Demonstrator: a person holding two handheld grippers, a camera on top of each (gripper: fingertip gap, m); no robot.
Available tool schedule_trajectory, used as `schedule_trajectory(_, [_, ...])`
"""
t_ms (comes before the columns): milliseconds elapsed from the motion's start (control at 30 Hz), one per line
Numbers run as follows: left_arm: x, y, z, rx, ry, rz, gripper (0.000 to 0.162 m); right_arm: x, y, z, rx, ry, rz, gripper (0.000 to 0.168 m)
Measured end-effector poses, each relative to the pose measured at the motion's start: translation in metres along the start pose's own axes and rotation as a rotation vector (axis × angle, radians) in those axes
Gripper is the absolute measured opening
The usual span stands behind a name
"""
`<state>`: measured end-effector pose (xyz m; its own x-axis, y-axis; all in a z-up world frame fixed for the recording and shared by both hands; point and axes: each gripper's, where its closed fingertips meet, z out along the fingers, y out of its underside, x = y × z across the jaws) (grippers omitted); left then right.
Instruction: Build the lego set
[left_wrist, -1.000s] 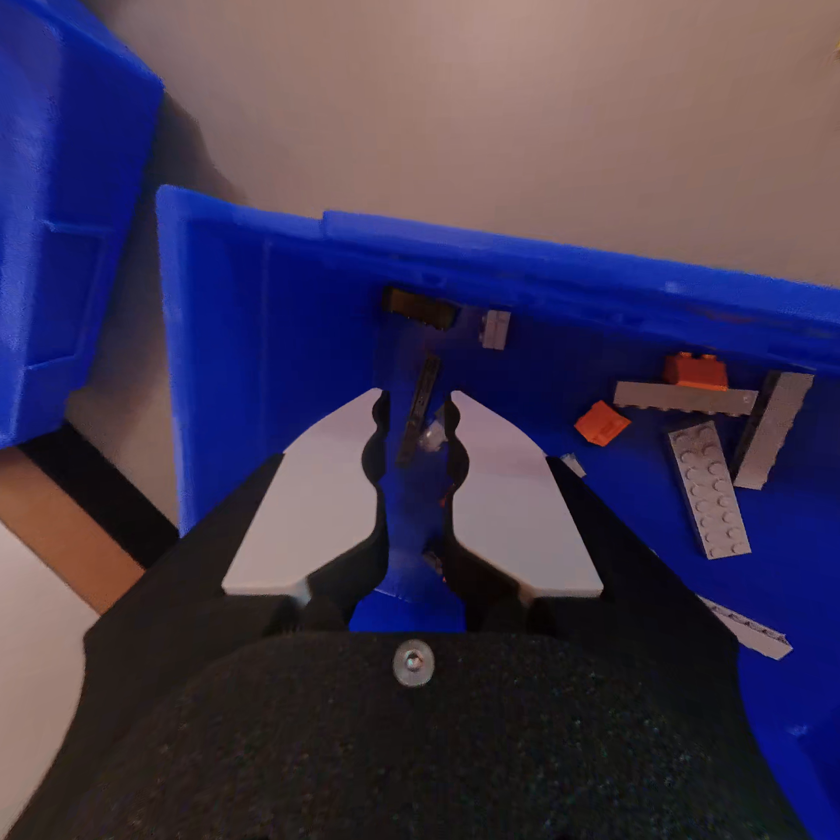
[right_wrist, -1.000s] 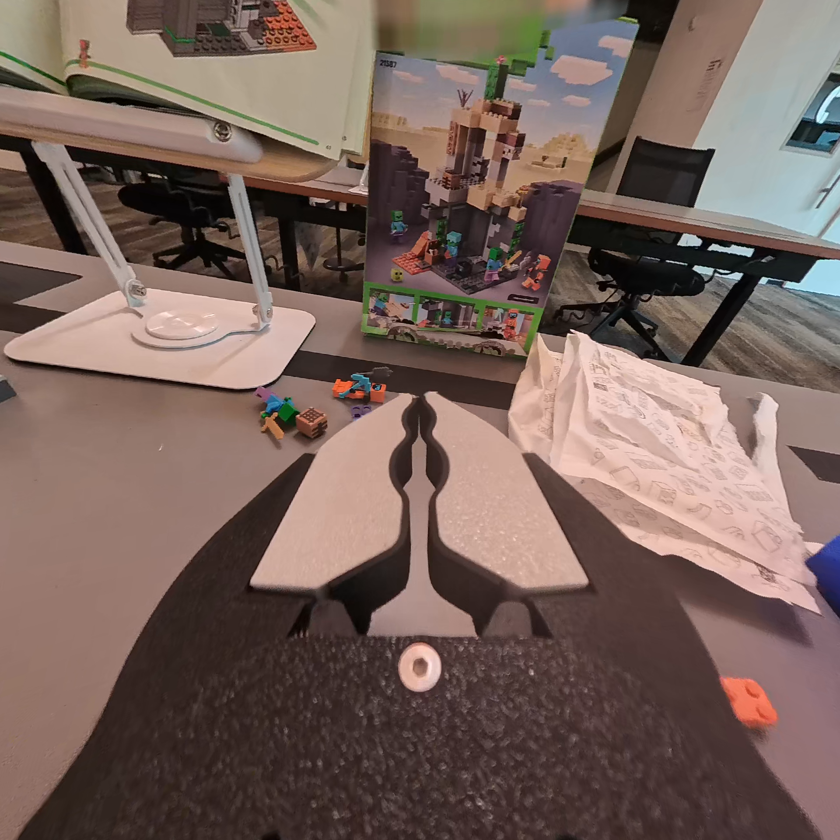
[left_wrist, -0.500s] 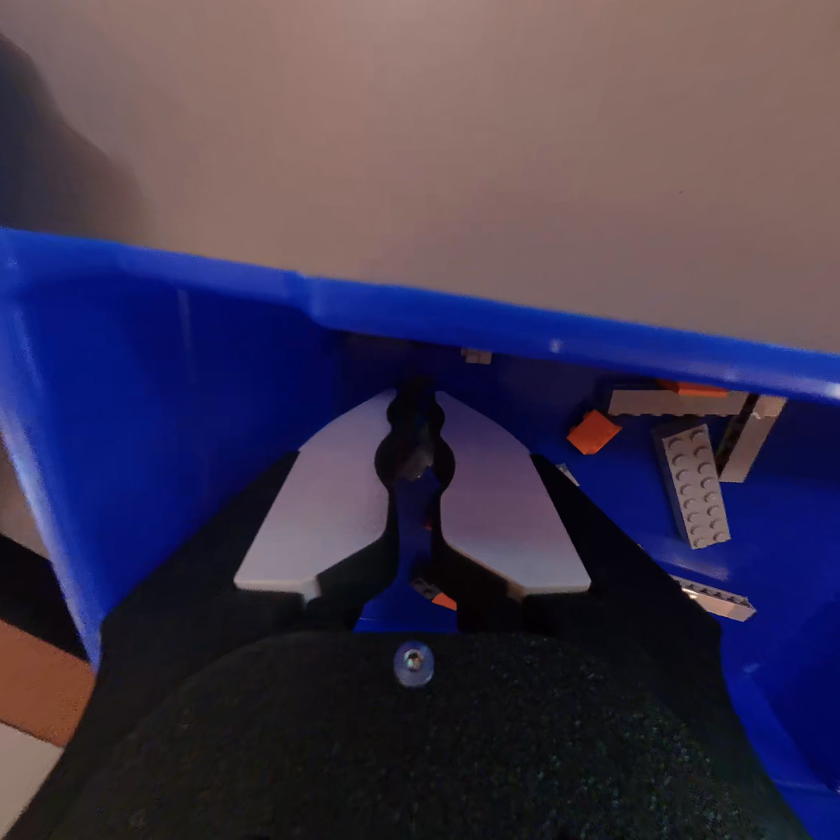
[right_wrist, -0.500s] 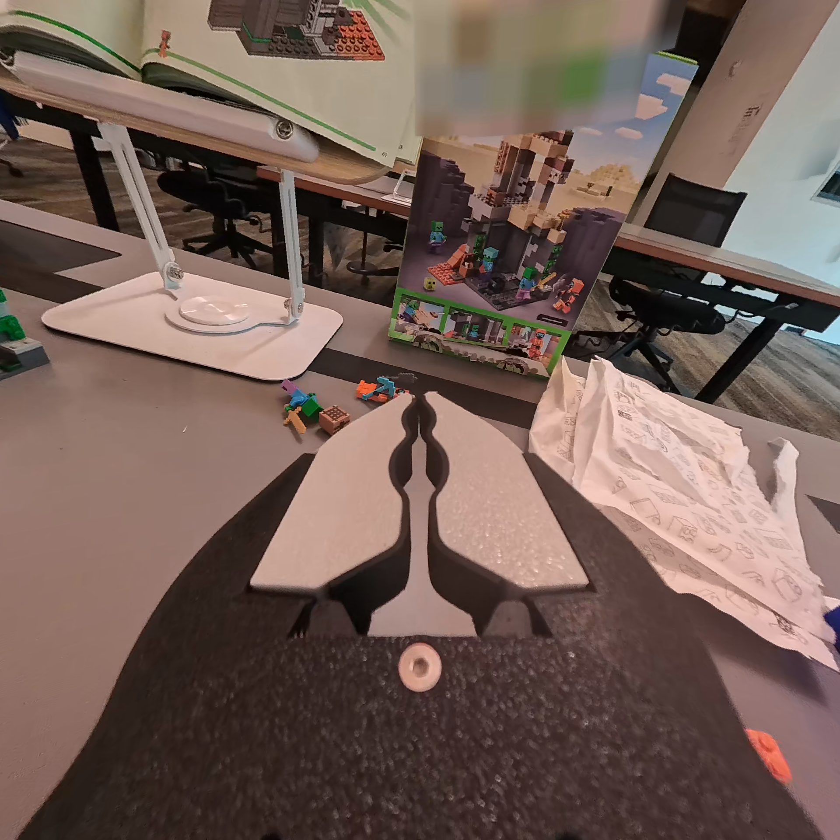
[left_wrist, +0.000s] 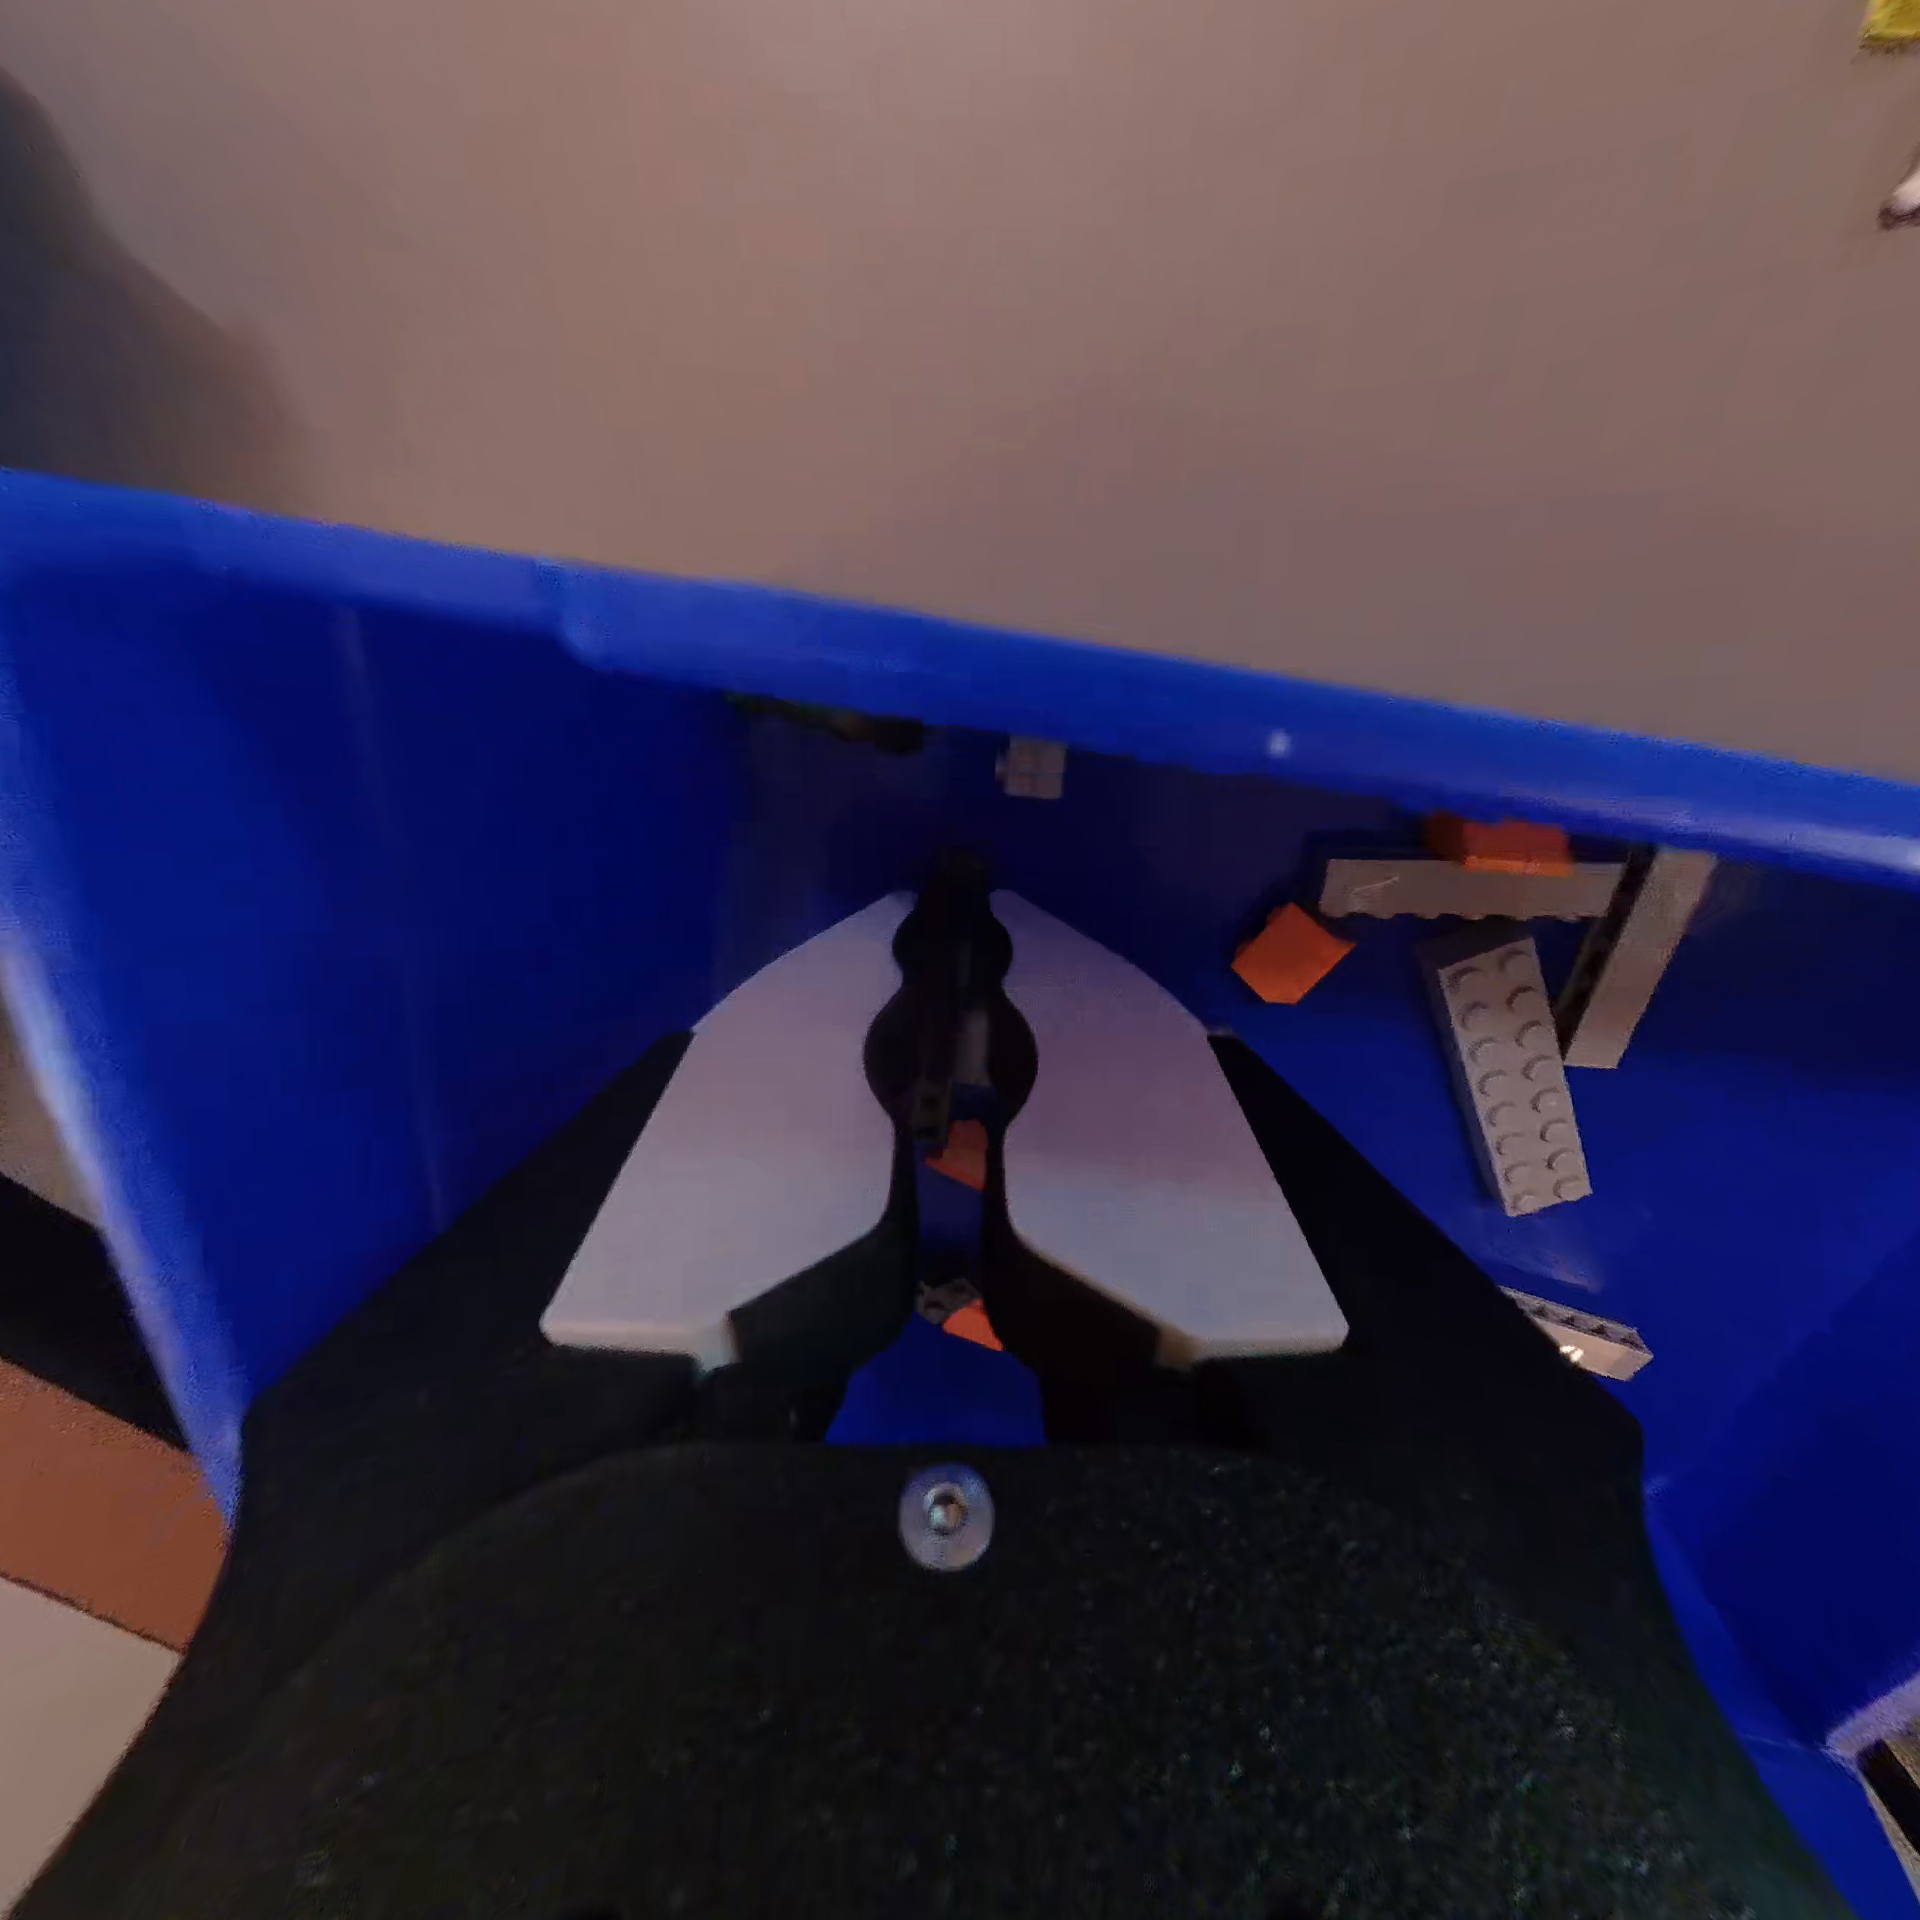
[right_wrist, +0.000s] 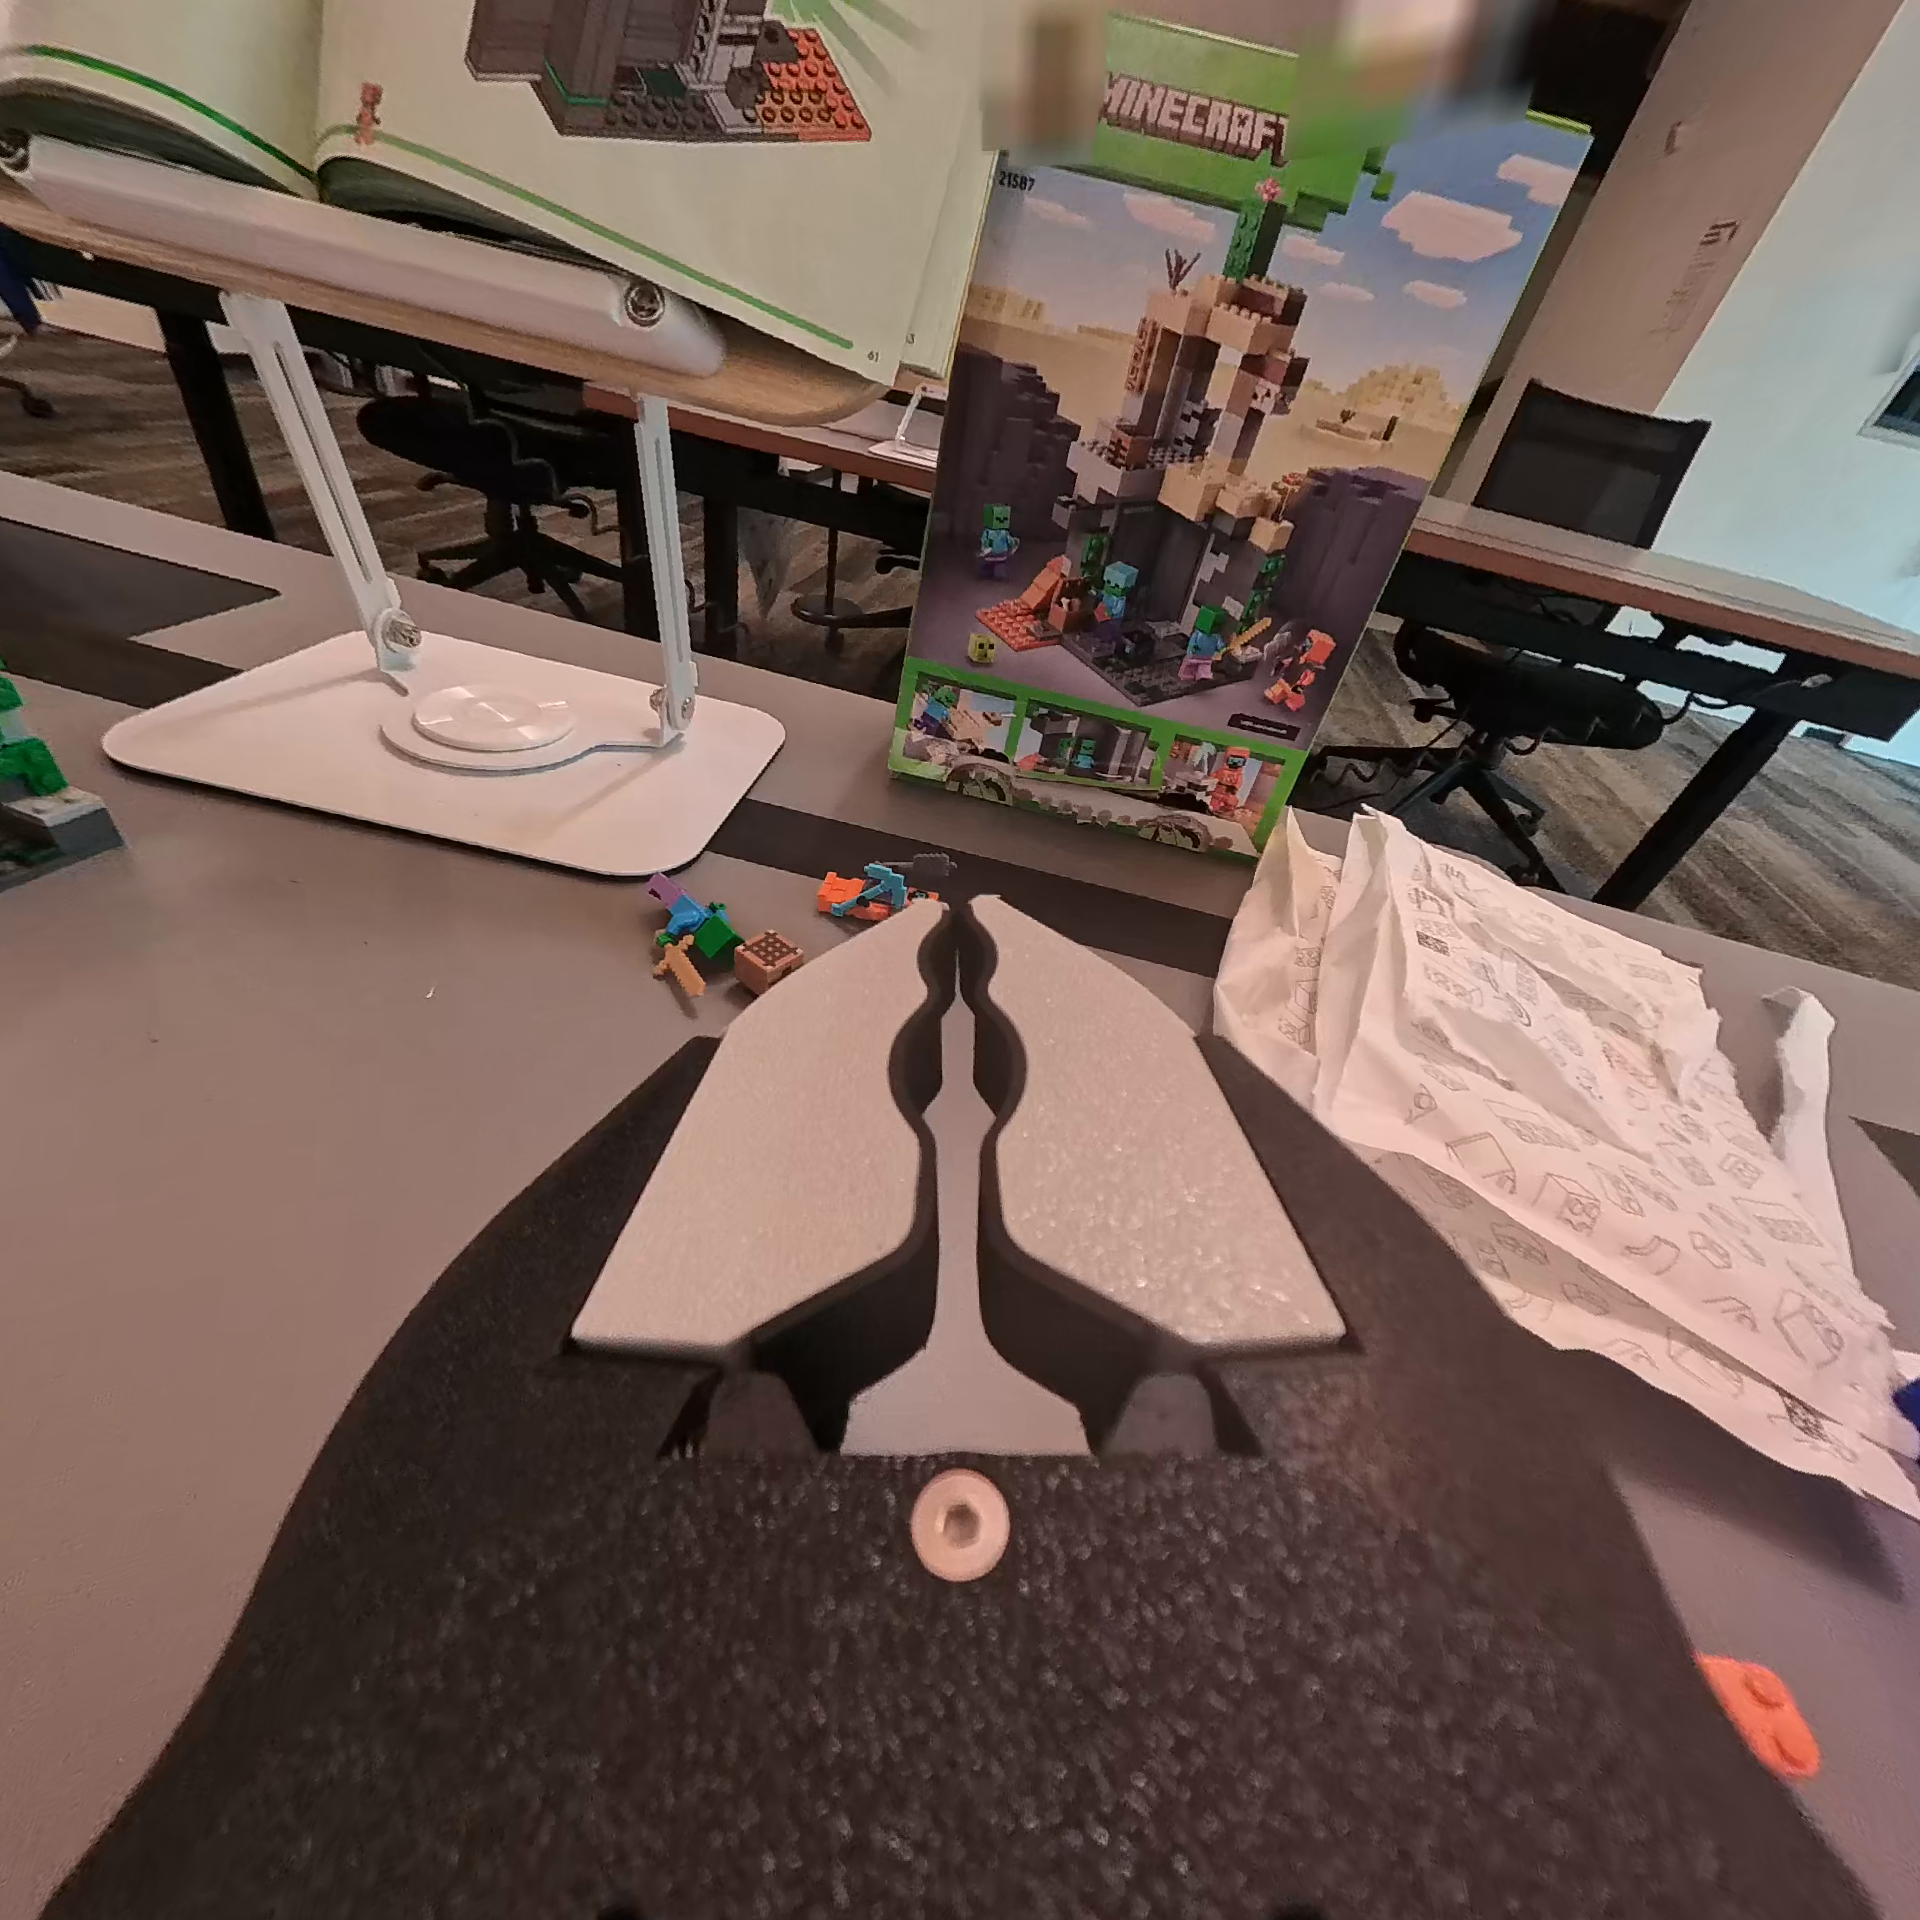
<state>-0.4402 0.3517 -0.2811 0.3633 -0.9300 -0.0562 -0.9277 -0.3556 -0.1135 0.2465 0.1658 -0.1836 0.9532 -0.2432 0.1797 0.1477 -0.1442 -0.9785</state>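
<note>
My left gripper (left_wrist: 956, 906) is inside a blue bin (left_wrist: 1039, 665), near its far left corner. It is shut on a thin dark lego strip (left_wrist: 940, 1039) that stands upright between the fingers. To its right on the bin floor lie a grey studded plate (left_wrist: 1512, 1081), an orange slope piece (left_wrist: 1288, 951), long grey plates (left_wrist: 1455, 888) and an orange brick (left_wrist: 1496, 842). My right gripper (right_wrist: 958, 916) is shut and empty, held above the grey table (right_wrist: 312, 1091).
In the right wrist view the lego set box (right_wrist: 1164, 499) stands behind the gripper. An open instruction booklet lies on a white stand (right_wrist: 447, 717). Small figures and loose pieces (right_wrist: 717, 935) lie ahead. Crumpled white paper bags (right_wrist: 1538, 1122) are at right, an orange piece (right_wrist: 1756, 1714) near right, and a partial build (right_wrist: 31, 769) far left. Some 70 centimetres of space lies between my two pairs of fingers. Between my left fingertips and the orange slope piece (left_wrist: 1288, 951) there is roughly 6 centimetres. From the left gripper's tips to the orange brick (left_wrist: 1496, 842) is close to 8 centimetres.
My left gripper went deeper into the bin and closed from open onto the thin dark strip. My right gripper stayed shut while its view shifted slightly.
</note>
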Motion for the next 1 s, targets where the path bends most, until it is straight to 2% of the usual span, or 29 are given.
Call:
schedule_trajectory(133, [0.006,-0.006,-0.031,0.053,-0.038,0.021,0.008,0.004,0.003,0.0,-0.016,0.018,0.02,0.0])
schedule_trajectory(333, [0.022,-0.027,-0.098,0.18,-0.143,0.086,0.007,0.008,0.001,0.0,-0.022,0.033,0.049,0.0])
schedule_trajectory(467, [0.047,-0.061,-0.147,0.345,-0.226,0.153,0.007,0.008,-0.001,-0.001,-0.019,0.035,0.059,0.0])
schedule_trajectory(600, [0.097,-0.109,-0.188,0.547,-0.246,0.244,0.007,0.007,-0.005,-0.002,-0.011,0.031,0.063,0.0])
schedule_trajectory(700, [0.153,-0.151,-0.208,0.716,-0.2,0.321,0.007,0.006,-0.008,-0.003,-0.006,0.028,0.066,0.0])
schedule_trajectory(833, [0.237,-0.2,-0.217,0.933,-0.043,0.413,0.007,0.004,-0.01,-0.004,-0.004,0.019,0.072,0.0])
schedule_trajectory(900, [0.276,-0.22,-0.212,1.02,0.071,0.443,0.007,0.003,-0.013,-0.005,0.0,0.015,0.071,0.0])
schedule_trajectory(1000, [0.322,-0.247,-0.185,1.079,0.285,0.43,0.007,-0.001,-0.015,-0.006,0.004,0.003,0.066,0.0])
